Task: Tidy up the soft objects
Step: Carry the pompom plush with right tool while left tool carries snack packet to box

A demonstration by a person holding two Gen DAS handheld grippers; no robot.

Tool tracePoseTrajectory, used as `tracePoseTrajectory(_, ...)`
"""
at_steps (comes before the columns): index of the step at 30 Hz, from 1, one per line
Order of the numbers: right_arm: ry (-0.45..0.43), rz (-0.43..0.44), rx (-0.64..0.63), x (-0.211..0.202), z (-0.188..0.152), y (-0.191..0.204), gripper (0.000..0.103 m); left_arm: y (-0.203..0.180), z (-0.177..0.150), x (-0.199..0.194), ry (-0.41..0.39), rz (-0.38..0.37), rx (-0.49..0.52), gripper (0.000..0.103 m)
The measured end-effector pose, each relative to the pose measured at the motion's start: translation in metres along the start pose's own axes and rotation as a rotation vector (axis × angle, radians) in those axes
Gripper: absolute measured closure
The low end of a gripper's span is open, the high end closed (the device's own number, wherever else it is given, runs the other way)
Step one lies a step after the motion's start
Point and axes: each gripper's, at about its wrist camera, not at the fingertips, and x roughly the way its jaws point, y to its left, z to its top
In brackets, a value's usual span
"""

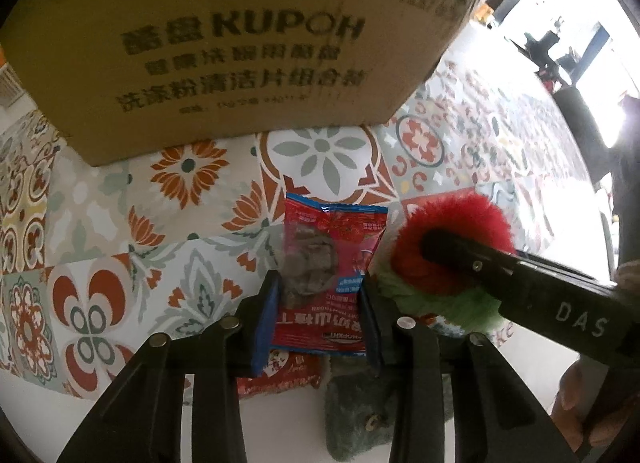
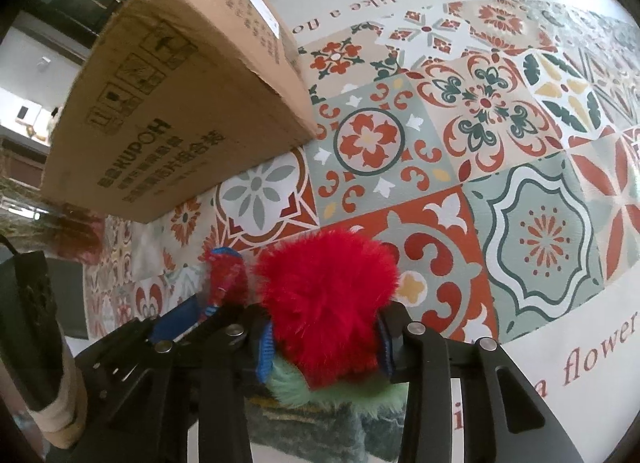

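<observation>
Surface (image 2: 520,199): covered by a cloth printed with tile patterns in red, green and cream, with script lettering along the edges.
Cardboard box (image 1: 240,43): large, brown, printed "KUPOH" with Chinese text; stands on the patterned cloth beyond both grippers.
Red plush toy (image 2: 328,303): fluffy red ball with pale green fur below it; sits between the pads of the right hand-held gripper (image 2: 324,343), which is clamped on it. Seen from the left wrist, it lies just right of the packet.
Snack packet (image 1: 332,259): red and blue foil with a clear window; held upright between the blue pads of the left hand-held gripper (image 1: 320,319), jaws closed against its sides.
Second red packet (image 1: 280,379): under the left gripper, mostly hidden.
Grey-green fuzzy item (image 1: 360,415): low beside that packet; its shape is unclear.
</observation>
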Motion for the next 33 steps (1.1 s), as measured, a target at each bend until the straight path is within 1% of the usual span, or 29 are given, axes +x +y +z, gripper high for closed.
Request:
tracePoseTrajectory(7, -0.031, 0.003, -0.023, -0.015, -0.005, 0.005, 0.064, 0.003, -0.006, -0.028, -0.066, -0.010, -0.037, 0.066)
tracePoseTrajectory(13, -0.076, 0.010, -0.051, -0.031, -0.010, 0.015, 0.064, 0.010, -0.013, -0.055, -0.123, -0.022, -0.077, 0.066)
tracePoseTrajectory(16, -0.094, 0.015, -0.064, -0.039, -0.012, 0.019, 0.064, 0.015, -0.016, -0.068, -0.148, -0.013, -0.086, 0.066)
tracePoseTrajectory(28, -0.181, 0.039, -0.115, -0.073, -0.012, 0.042, 0.064, 0.014, -0.022, -0.118, -0.261, -0.007, -0.088, 0.066)
tracePoseTrajectory(33, -0.233, 0.050, -0.148, -0.091, -0.013, 0.054, 0.064, 0.012, -0.021, -0.140, -0.317, -0.013, -0.092, 0.066)
